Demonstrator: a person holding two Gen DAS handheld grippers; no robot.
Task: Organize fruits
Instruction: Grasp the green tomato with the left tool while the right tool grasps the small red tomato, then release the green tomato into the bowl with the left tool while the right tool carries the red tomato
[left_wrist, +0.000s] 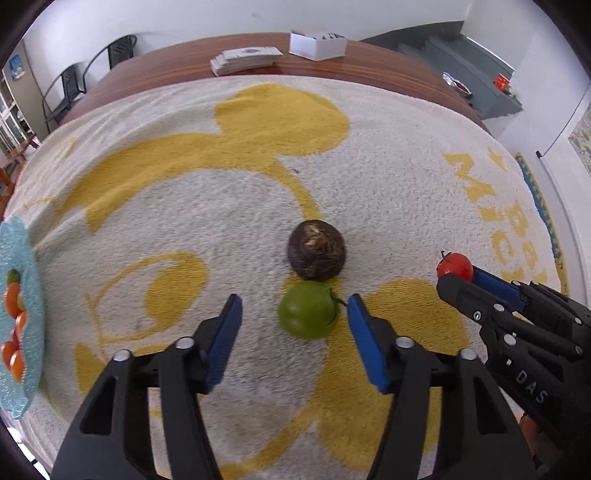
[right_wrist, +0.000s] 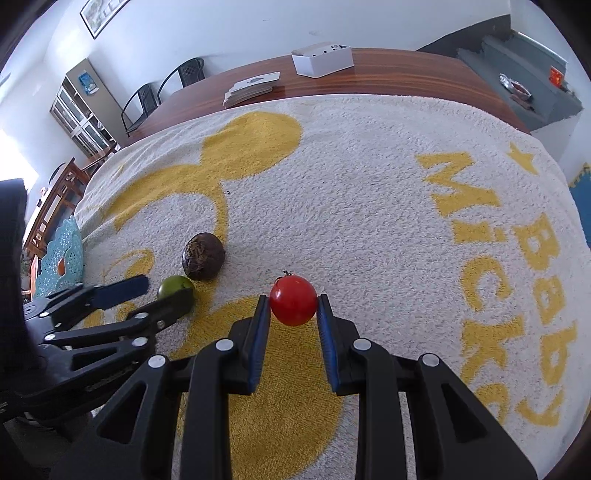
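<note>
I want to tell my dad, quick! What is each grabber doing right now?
Left gripper: open, its fingers either side of the green fruit, not squeezing it.
Right gripper: shut on the red tomato.

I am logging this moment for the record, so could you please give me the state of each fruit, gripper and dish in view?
Left gripper: open, around green fruit.
Right gripper: shut on red tomato.
Red tomato: gripped.
Green fruit: on towel, free.
Brown fruit: on towel, untouched.
Blue plate: holds orange fruits.

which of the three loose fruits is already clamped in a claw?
The red tomato, pinched in the right claw. The green fruit lies loose inside the open left claw; the brown fruit lies untouched beyond it.
</note>
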